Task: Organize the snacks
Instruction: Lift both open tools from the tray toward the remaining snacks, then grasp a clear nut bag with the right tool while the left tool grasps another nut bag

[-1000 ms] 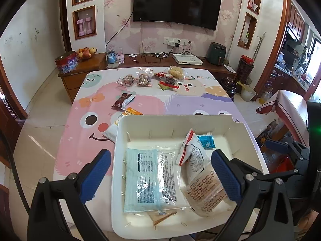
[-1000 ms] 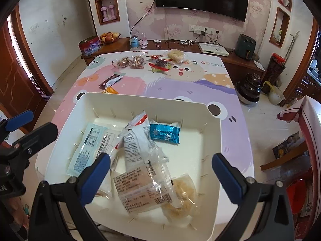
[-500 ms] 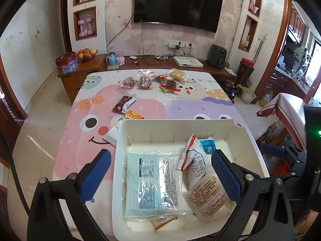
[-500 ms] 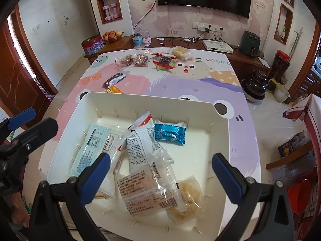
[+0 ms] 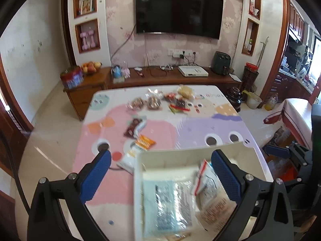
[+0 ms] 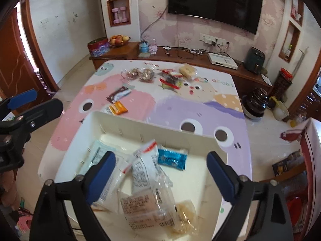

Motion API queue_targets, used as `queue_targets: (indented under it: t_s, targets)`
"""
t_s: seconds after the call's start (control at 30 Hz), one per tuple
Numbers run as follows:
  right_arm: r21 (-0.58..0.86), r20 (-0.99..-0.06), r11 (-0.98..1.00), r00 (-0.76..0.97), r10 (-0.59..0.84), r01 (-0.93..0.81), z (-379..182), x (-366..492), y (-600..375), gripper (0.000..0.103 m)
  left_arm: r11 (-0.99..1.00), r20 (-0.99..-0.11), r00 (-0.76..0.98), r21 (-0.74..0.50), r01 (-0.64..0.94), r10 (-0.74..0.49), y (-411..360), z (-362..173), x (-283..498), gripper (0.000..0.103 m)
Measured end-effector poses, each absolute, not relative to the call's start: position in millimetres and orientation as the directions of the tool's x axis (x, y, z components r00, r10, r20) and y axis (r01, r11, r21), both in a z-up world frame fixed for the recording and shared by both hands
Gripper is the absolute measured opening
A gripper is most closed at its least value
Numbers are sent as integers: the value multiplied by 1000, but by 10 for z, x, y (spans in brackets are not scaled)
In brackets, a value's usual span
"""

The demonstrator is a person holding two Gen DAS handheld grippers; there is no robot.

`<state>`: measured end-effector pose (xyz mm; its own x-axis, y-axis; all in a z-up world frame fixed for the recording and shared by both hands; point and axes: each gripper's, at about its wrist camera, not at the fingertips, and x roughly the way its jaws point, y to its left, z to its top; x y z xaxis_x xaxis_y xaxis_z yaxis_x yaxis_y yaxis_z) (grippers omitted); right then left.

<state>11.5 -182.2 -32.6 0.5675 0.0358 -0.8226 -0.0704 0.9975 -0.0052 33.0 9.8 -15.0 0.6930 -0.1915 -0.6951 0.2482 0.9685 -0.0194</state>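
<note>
A white bin stands at the near end of the cartoon-print table. In it lie a pale blue packet, a red-edged white packet, a blue foil packet and a clear labelled packet. Beyond the bin lie an orange packet and a dark brown packet, with several more snacks at the far end. My left gripper hovers open over the bin's left rim. My right gripper hangs above the bin with its jaws closing, and they press on nothing.
A wooden sideboard with a fruit bowl and a red tin runs behind the table under a wall television. A dark pot sits on the floor at the right. A hand shows at the lower left.
Both grippers have lifted and pulled back, so the bin sits lower in both views and more table shows. The right gripper's fingers stand closer together than before.
</note>
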Motion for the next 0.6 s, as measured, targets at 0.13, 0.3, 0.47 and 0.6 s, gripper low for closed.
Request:
queue_targets:
  t_s: [0.13, 0.3, 0.47, 0.6]
  targets:
    - [-13, -812, 994, 581, 55, -112, -83, 327, -1793, 83, 968, -672, 720, 25, 250, -169, 135, 51, 499, 100]
    - [-49, -782, 990, 622, 43, -130, 377, 694, -1814, 79, 967, -635, 759, 75, 244, -142, 229, 425, 816, 100]
    - [-93, -745, 989, 667, 10, -119, 887, 1231, -1841, 79, 970, -601, 793, 117, 214, -102, 351, 855, 1258, 100]
    - [-74, -754, 993, 657, 6, -94, 1145, 1837, -1873, 79, 970, -560, 827, 175, 170, -45, 419, 1149, 1664, 100]
